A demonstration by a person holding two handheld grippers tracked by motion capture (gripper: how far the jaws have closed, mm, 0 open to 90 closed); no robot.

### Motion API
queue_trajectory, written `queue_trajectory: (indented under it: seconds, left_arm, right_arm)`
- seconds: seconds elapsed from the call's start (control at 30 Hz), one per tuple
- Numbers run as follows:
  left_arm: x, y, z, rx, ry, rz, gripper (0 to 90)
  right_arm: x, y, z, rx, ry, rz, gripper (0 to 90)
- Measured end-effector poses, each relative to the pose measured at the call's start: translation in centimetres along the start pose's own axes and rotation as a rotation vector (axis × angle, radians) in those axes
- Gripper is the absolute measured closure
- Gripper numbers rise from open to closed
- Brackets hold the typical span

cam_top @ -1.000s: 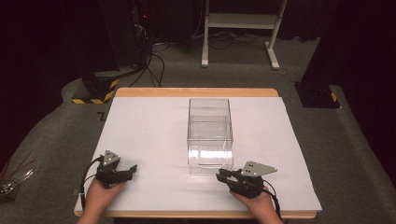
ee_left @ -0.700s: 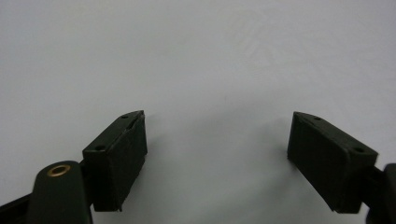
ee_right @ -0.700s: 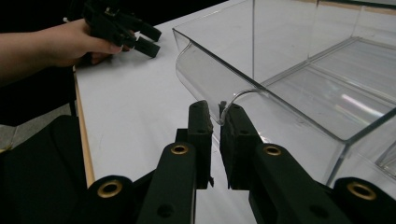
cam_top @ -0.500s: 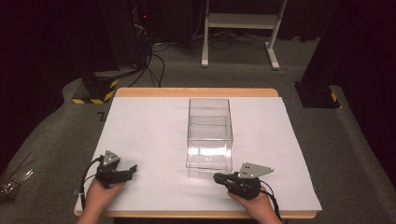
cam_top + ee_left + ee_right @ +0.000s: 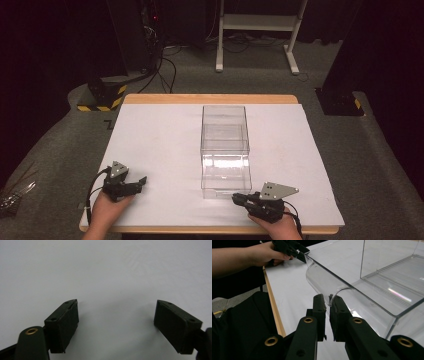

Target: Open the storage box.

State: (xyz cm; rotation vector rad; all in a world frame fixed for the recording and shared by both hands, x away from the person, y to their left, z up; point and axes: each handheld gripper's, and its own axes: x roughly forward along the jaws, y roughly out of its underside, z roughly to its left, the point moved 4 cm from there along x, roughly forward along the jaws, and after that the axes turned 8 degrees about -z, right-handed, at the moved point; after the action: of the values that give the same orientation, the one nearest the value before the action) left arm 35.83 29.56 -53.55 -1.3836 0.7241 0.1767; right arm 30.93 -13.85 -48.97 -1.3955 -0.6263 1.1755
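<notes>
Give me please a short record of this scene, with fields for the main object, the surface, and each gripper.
main object: clear plastic box, open at the top, nothing inside
surface: white sheet on a wooden table
left gripper: jaws wide apart, holding nothing, over bare sheet
right gripper: jaws nearly shut, pinching the box's curved front lip

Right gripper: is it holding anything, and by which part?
Right gripper is shut on the clear drawer, pinching its curved front lip. Left gripper is open, empty.
</notes>
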Motion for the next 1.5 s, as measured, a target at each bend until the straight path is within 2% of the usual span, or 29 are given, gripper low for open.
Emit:
queue_trajectory:
  seconds: [0.6, 0.87, 1.1, 1.3, 1.5]
  left_arm:
    - [0.0, 0.0, 0.0, 0.001, -0.001, 0.0, 20.0]
    - [0.0, 0.0, 0.0, 0.001, -0.001, 0.0, 20.1]
    - [0.0, 0.0, 0.0, 0.0, -0.001, 0.0, 20.1]
    - [0.0, 0.0, 0.0, 0.0, -0.001, 0.0, 20.1]
    - [0.0, 0.0, 0.0, 0.0, 0.0, 0.0, 20.0]
  right_arm:
    - [-0.3, 0.3, 0.6, 0.001, -0.004, -0.012, 83.1]
    - [-0.9, 0.5, 0.4, 0.0, 0.033, 0.001, 75.6]
    - [-2.5, -0.7, 0.5, -0.009, 0.053, -0.071, 75.7]
    - [-3.0, -1.8, 0.4, -0.024, 0.068, -0.118, 75.6]
    - [-3.3, -2.6, -0.2, -0.027, 0.111, -0.155, 74.9]
